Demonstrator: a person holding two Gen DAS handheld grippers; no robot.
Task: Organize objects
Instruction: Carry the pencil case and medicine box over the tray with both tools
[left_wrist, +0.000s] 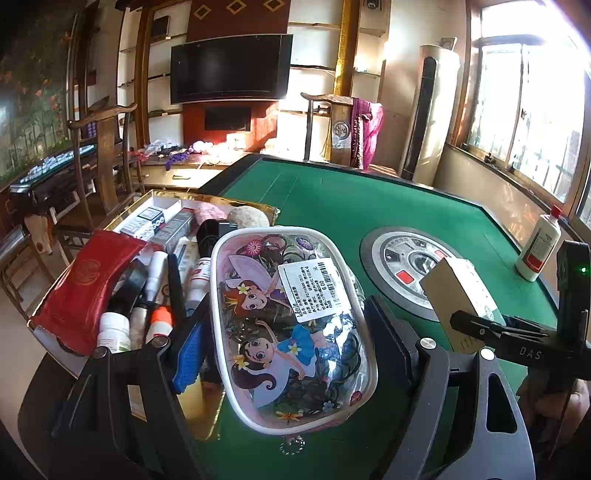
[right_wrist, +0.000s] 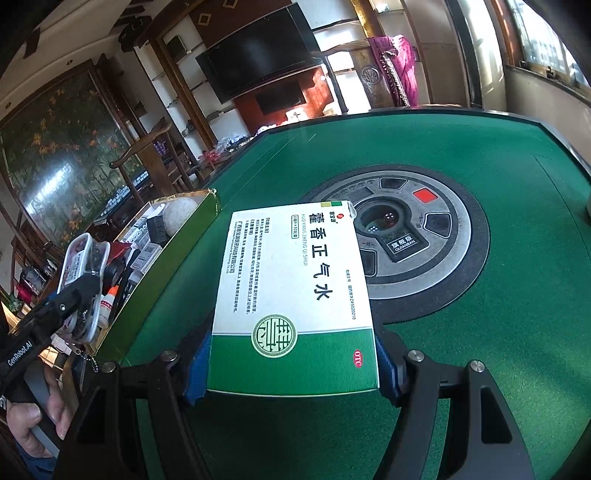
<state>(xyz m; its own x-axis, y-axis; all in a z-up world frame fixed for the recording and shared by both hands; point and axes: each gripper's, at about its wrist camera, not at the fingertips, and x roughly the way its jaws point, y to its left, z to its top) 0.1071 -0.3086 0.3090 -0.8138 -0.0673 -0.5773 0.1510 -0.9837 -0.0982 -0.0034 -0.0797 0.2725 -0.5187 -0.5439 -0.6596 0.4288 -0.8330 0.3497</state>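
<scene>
Pouch (left_wrist: 291, 328) first: the left gripper (left_wrist: 291, 350) clamps a clear plastic pouch printed with cartoon fairies, its pads pressed against the two long sides. In the left wrist view it fills the centre, raised above the green table (left_wrist: 369, 199), with the gold-rimmed box (left_wrist: 258, 206) of bottles, tubes and a red packet lying from nine to eleven o'clock of it. Soft walls, a white piped rim and loose small contents suggest it is light but squashy; it will probably bulge or sag under a hard squeeze, and the glossy film looks slippery. Holding across the stiffer rim, near the middle of its length, seems the safest grip.

The right gripper (right_wrist: 291, 369) holds a white and green medicine carton (right_wrist: 295, 295) by its near end, the pads closed on both narrow edges, so the carton juts out toward twelve o'clock over the round hub (right_wrist: 436, 236) at the table's middle. Thin card like this is likely light and stiff yet easily dented. At nine o'clock the box sits crowded; a white bottle (left_wrist: 539, 243) stands apart at the table's edge near the window.
</scene>
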